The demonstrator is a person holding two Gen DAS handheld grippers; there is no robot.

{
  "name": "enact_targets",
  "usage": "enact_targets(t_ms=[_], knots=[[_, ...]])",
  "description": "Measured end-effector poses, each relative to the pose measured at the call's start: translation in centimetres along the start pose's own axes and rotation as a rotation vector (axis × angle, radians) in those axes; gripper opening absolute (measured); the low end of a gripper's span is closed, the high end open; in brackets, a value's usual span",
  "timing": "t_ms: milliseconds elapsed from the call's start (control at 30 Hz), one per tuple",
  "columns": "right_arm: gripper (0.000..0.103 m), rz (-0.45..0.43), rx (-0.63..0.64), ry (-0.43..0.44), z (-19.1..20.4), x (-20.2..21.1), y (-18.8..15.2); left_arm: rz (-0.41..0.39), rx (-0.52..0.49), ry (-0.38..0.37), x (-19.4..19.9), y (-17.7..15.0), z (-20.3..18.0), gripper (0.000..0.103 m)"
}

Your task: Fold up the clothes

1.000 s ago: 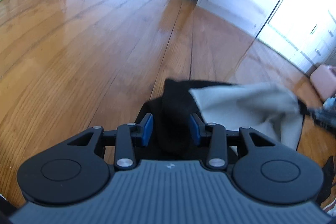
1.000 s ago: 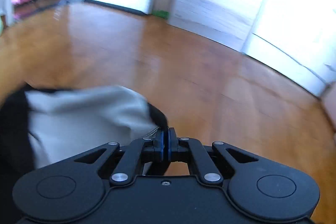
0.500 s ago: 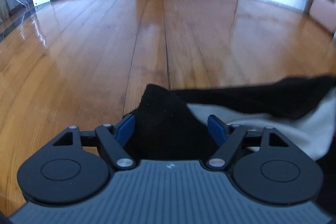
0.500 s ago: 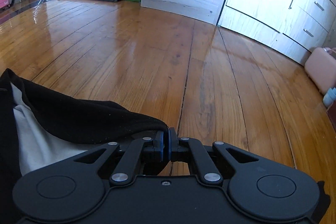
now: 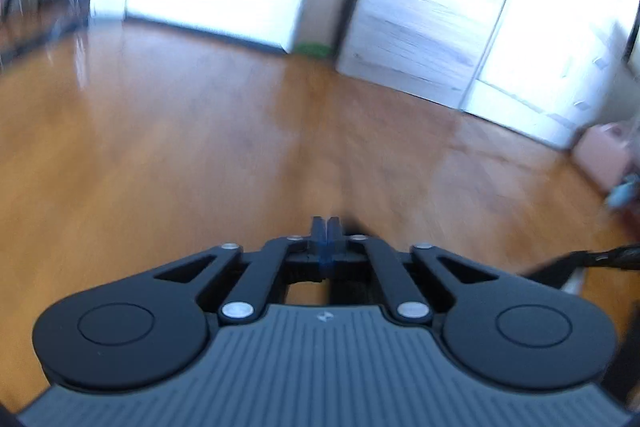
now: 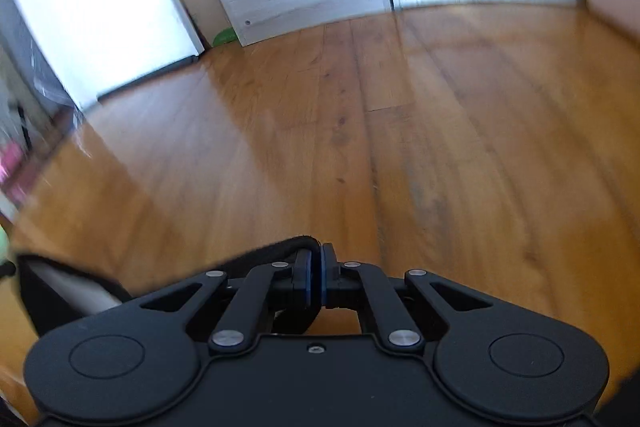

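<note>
Cloth first: our right gripper [image 6: 316, 259] pinches the black edge of the garment [image 6: 256, 255], whose pale lining hangs at lower left above the wooden floor [image 6: 400, 147]. Our left gripper [image 5: 326, 227] has its blue pads pressed together; dark fabric shows just behind them, but we cannot tell whether it is caught.

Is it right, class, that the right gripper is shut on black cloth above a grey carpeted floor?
Not quite. The right gripper is shut on the black cloth, but the floor is glossy brown wooden boards, not grey carpet, as the right wrist view shows.
</note>
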State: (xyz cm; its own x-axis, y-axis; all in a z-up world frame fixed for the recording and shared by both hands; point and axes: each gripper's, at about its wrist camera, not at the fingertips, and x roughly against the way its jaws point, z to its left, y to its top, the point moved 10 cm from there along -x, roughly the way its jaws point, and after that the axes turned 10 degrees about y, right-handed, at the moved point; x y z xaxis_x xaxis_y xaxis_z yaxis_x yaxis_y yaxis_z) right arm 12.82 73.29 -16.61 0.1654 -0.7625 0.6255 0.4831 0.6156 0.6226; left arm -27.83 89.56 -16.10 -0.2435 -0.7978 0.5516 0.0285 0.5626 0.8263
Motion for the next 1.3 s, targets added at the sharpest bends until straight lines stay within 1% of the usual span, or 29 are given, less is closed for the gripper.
enact_targets(t_ms=[33, 67, 100, 133, 167, 200, 233, 300, 333, 367, 400, 467, 533, 600, 633, 667, 700, 733, 767, 800, 867, 967, 1033, 1067, 1100, 1167, 1200, 1267, 1300], knots=[[0.005, 0.027, -0.024, 0.02, -0.2, -1.5, 1.6, 0.004, -0.01, 0.01, -1.8, 2.0, 0.4, 0.0], [0.005, 0.059, -0.058, 0.038, -0.6, -3.3, 2.9, 0.028, -0.006, 0.007, -4.1, 3.5, 0.9, 0.0], [0.005, 0.092, -0.117, 0.056, -1.2, -5.3, 4.1, 0.052, -0.01, 0.036, -6.2, 4.5, 1.4, 0.0], [0.005, 0.114, -0.191, 0.071, -1.8, -7.3, 5.3, 0.075, -0.017, 0.066, -8.3, 5.5, 1.8, 0.0], [0.005, 0.117, -0.253, 0.077, -2.4, -8.9, 6.0, 0.081, -0.054, 0.09, -9.4, 5.8, 1.7, 0.0], [0.005, 0.12, -0.309, 0.084, -2.8, -10.4, 6.6, 0.095, -0.072, 0.079, -10.0, 5.8, 1.3, 0.0], [0.005, 0.12, -0.35, 0.083, -3.2, -11.7, 7.0, 0.131, -0.044, 0.013, -9.7, 5.0, 0.6, 0.002], [0.005, 0.115, -0.327, 0.057, -3.0, -13.0, 6.7, 0.201, 0.009, -0.116, -9.1, 3.5, -1.0, 0.004], [0.005, 0.113, -0.302, 0.045, -2.7, -13.5, 6.5, 0.232, -0.007, -0.136, -8.7, 2.1, -1.6, 0.007], [0.005, 0.11, -0.275, 0.035, -2.5, -14.0, 6.3, 0.263, -0.023, -0.156, -8.3, 0.8, -2.3, 0.015], [0.005, 0.105, -0.245, 0.031, -2.3, -14.2, 6.2, 0.293, -0.04, -0.174, -7.9, -0.5, -2.9, 0.02], [0.005, 0.085, -0.212, 0.039, -2.0, -14.4, 6.1, 0.341, -0.107, -0.164, -7.1, -3.3, -3.6, 0.04], [0.005, 0.069, -0.203, 0.057, -2.0, -14.5, 6.3, 0.376, -0.14, -0.176, -6.4, -5.2, -4.2, 0.046], [0.005, 0.065, -0.187, 0.065, -1.9, -14.5, 6.5, 0.406, -0.138, -0.204, -5.8, -6.1, -4.8, 0.054], [0.005, 0.067, -0.179, 0.07, -1.8, -14.5, 6.6, 0.419, -0.136, -0.218, -5.4, -6.6, -5.1, 0.064], [0.005, 0.068, -0.17, 0.074, -1.7, -14.5, 6.8, 0.42, -0.134, -0.222, -5.2, -7.1, -5.4, 0.07], [0.005, 0.067, -0.156, 0.08, -1.6, -14.3, 6.9, 0.42, -0.143, -0.22, -5.6, -7.6, -5.8, 0.069], [0.005, 0.064, -0.139, 0.091, -1.4, -14.0, 6.9, 0.43, -0.185, -0.179, -6.3, -8.4, -6.2, 0.044], [0.005, 0.062, -0.12, 0.106, -0.9, -13.7, 6.9, 0.439, -0.226, -0.137, -7.1, -9.1, -6.5, 0.003], [0.005, 0.062, -0.096, 0.123, -0.4, -13.5, 7.0, 0.444, -0.267, -0.079, -7.8, -9.7, -6.7, 0.002], [0.005, 0.069, -0.027, 0.148, 0.8, -12.9, 7.3, 0.371, -0.255, -0.009, -8.1, -8.2, -5.9, 0.002], [0.005, 0.073, 0.029, 0.145, 1.7, -11.8, 8.3, 0.176, -0.213, 0.101, -7.8, -2.3, -2.8, 0.002], [0.005, 0.076, 0.048, 0.131, 1.9, -11.5, 9.1, 0.182, -0.194, 0.146, -8.9, 0.3, -0.6, 0.002], [0.005, 0.085, 0.058, 0.122, 1.8, -11.9, 9.3, 0.2, -0.212, 0.174, -9.5, 0.6, 0.0, 0.002], [0.005, 0.11, 0.068, 0.104, 1.5, -12.8, 9.2, 0.202, -0.244, 0.191, -10.3, 0.8, 0.2, 0.002], [0.006, 0.15, 0.068, 0.028, 0.6, -14.8, 8.7, 0.206, -0.294, 0.217, -11.7, 0.3, 0.4, 0.002], [0.007, 0.157, 0.053, 0.002, 0.3, -15.7, 8.3, 0.212, -0.296, 0.195, -12.4, -0.4, 0.3, 0.003], [0.017, 0.125, -0.009, -0.018, -0.3, -16.5, 7.9, 0.236, -0.254, 0.169, -13.1, -1.5, 1.1, 0.011], [0.022, 0.095, -0.047, -0.009, -0.5, -16.4, 7.7, 0.26, -0.211, 0.188, -13.4, -2.0, 1.9, 0.014]])
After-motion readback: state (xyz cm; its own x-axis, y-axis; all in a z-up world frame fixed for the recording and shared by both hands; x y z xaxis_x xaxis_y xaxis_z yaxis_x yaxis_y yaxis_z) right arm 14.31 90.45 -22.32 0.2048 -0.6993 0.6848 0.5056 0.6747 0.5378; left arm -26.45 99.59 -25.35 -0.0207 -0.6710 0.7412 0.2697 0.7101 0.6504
